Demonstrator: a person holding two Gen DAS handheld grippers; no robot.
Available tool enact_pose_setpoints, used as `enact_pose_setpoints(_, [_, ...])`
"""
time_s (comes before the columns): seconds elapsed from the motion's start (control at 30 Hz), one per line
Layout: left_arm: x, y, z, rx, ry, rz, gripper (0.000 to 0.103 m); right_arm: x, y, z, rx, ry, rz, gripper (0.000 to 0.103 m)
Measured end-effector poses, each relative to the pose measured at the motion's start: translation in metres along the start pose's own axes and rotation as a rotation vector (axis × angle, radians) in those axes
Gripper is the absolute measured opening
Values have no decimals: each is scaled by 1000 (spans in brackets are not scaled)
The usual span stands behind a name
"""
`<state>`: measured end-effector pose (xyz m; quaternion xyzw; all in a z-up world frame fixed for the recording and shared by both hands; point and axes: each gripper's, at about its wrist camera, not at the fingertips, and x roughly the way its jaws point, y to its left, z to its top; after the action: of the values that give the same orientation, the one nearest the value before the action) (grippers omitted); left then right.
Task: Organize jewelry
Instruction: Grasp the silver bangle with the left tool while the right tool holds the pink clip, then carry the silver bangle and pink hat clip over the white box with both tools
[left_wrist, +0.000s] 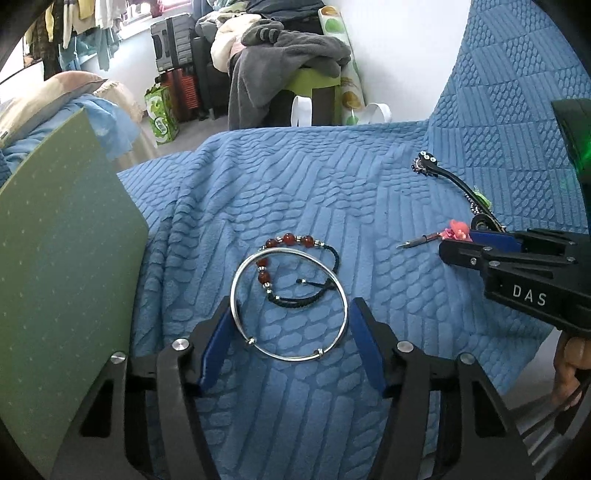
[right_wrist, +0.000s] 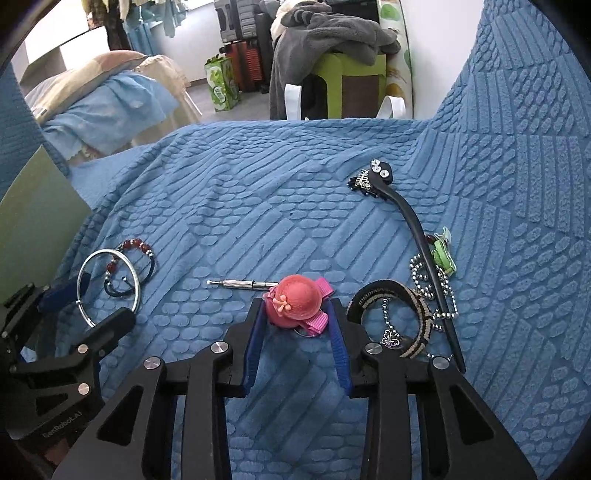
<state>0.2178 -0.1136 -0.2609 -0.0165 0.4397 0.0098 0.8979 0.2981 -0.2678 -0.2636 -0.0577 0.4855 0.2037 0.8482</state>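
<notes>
Silver bangle (left_wrist: 289, 303) between left gripper (left_wrist: 289, 345) jaws, red-bead bracelet (left_wrist: 291, 258) beneath

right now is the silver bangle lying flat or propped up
Flat. The silver bangle lies as a full ring on the blue blanket, overlapping the red bead bracelet, between the left gripper's open fingers.

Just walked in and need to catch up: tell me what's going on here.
A person is sorting jewelry on a blue blanket with two handheld grippers. The left gripper straddles a silver bangle, pads not pressing yet. The right gripper is closed on a pink hat-shaped hair clip. A beaded bracelet, hair stick and headband still lie loose.
</notes>
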Motion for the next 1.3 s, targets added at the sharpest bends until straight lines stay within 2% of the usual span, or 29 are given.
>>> enact_pose_setpoints(0.03, [-2, 3, 0, -14, -4, 6, 14, -1, -1, 0, 7, 1, 1, 31])
enact_pose_setpoints(0.1, [0, 7, 3, -20, 22, 6, 13, -4, -2, 1, 14, -7, 0, 31])
enact_pose_setpoints(0.17, [0, 11, 4, -29, 29, -15, 6, -7, -2, 2, 20, -14, 3, 31])
enact_pose_setpoints(0.67, [-29, 25, 9, -100, 23, -64, 2, -40, 4, 10, 35, -70, -28, 31])
enact_pose_setpoints(1.0, [-34, 34, -9, -166, 90, -70, 2, -57, 13, 15, 14, -94, -39, 31])
enact_pose_setpoints(1.13, [-34, 43, -22, -233, 143, -88, 1, -59, 12, 15, 12, -89, -46, 31])
enact_pose_setpoints(1.3, [-40, 48, -26, -245, 137, -95, 1, -63, 18, 17, 5, -92, -47, 31])
